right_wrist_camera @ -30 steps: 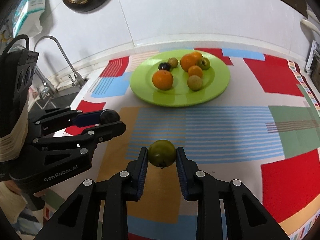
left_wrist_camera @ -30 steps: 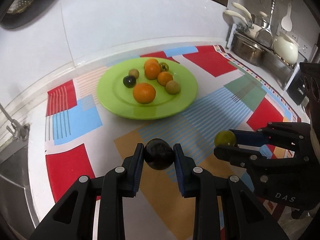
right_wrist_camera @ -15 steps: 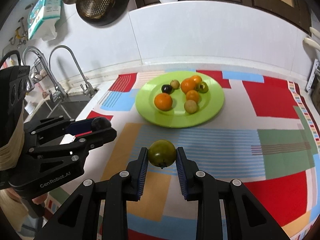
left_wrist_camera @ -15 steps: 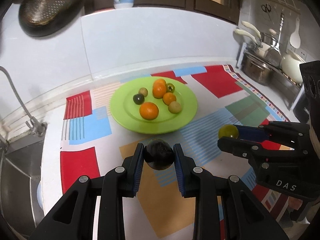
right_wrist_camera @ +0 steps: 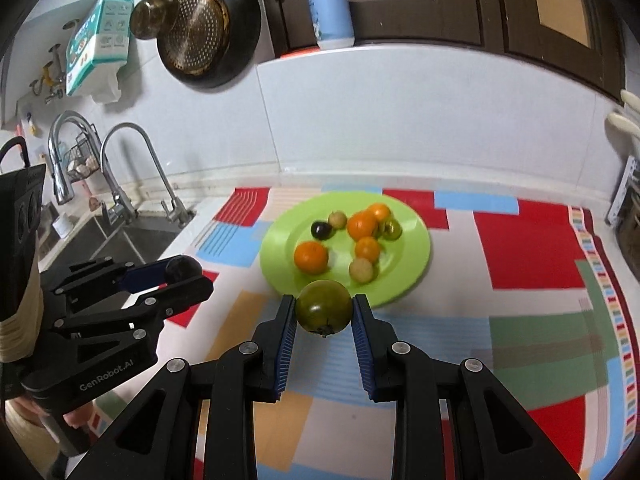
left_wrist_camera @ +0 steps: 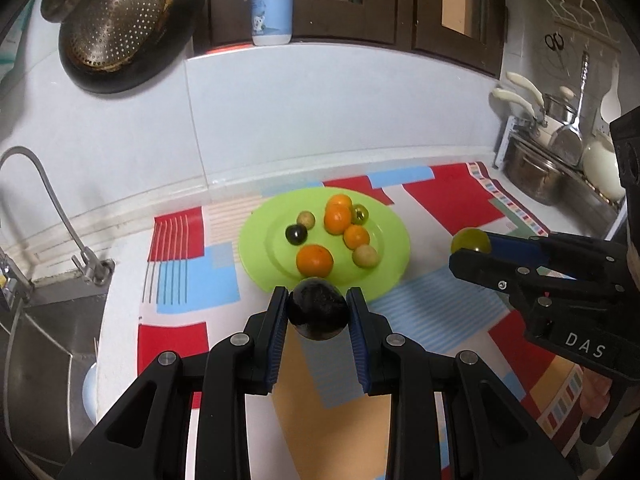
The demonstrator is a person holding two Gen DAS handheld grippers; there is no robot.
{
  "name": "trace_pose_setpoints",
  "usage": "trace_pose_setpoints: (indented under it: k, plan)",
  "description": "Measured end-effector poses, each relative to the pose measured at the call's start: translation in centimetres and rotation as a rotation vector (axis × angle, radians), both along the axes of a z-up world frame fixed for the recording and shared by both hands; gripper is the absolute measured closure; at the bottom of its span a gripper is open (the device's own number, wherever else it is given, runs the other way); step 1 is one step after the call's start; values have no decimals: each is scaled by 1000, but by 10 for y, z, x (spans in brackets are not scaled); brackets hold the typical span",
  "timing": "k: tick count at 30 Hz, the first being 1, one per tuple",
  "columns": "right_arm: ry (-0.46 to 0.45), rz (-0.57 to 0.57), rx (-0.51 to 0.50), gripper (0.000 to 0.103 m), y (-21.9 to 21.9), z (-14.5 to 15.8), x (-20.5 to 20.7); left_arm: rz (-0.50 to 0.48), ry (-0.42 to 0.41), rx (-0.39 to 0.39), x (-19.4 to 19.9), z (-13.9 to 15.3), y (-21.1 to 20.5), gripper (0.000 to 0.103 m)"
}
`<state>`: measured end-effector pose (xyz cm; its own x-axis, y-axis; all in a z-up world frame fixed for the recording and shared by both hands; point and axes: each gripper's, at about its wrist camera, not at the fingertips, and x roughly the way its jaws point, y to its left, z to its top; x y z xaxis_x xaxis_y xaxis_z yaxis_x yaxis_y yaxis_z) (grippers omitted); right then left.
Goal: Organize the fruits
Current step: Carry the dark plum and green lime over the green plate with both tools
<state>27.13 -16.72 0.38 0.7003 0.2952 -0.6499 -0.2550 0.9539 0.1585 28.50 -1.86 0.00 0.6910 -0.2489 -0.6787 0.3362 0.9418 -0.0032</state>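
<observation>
My left gripper [left_wrist_camera: 318,310] is shut on a dark round fruit [left_wrist_camera: 318,308], held above the mat in front of the green plate [left_wrist_camera: 260,256]. My right gripper [right_wrist_camera: 324,314] is shut on a green tomato [right_wrist_camera: 324,306], also held in front of the plate [right_wrist_camera: 416,256]. The plate carries several fruits: oranges [left_wrist_camera: 315,260], a dark plum [left_wrist_camera: 296,234], small tan fruits and a green tomato [left_wrist_camera: 359,213]. The right gripper with its tomato [left_wrist_camera: 471,241] shows at the right of the left wrist view. The left gripper with its dark fruit [right_wrist_camera: 184,269] shows at the left of the right wrist view.
A colourful patchwork mat [left_wrist_camera: 192,276] covers the counter. A sink [right_wrist_camera: 104,240] with taps [right_wrist_camera: 132,164] lies to the left. Pots and utensils on a rack [left_wrist_camera: 560,152] stand at the right. A colander [left_wrist_camera: 116,20] hangs on the wall and a bottle [left_wrist_camera: 272,0] stands on the ledge.
Both grippers have risen and drawn back from the plate, each still holding its fruit. The wall, hanging colander and bottle have come into view.
</observation>
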Motion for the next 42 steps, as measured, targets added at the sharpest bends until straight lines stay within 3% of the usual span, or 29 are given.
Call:
trace_pose_setpoints:
  k: [22, 42]
  plan:
    - [-55, 48, -20, 74, 23, 19, 67, -27, 11, -6, 70, 3, 9, 73]
    - [62, 58, -104, 74, 34, -29, 132, -111, 135, 3, 139, -52, 4, 73]
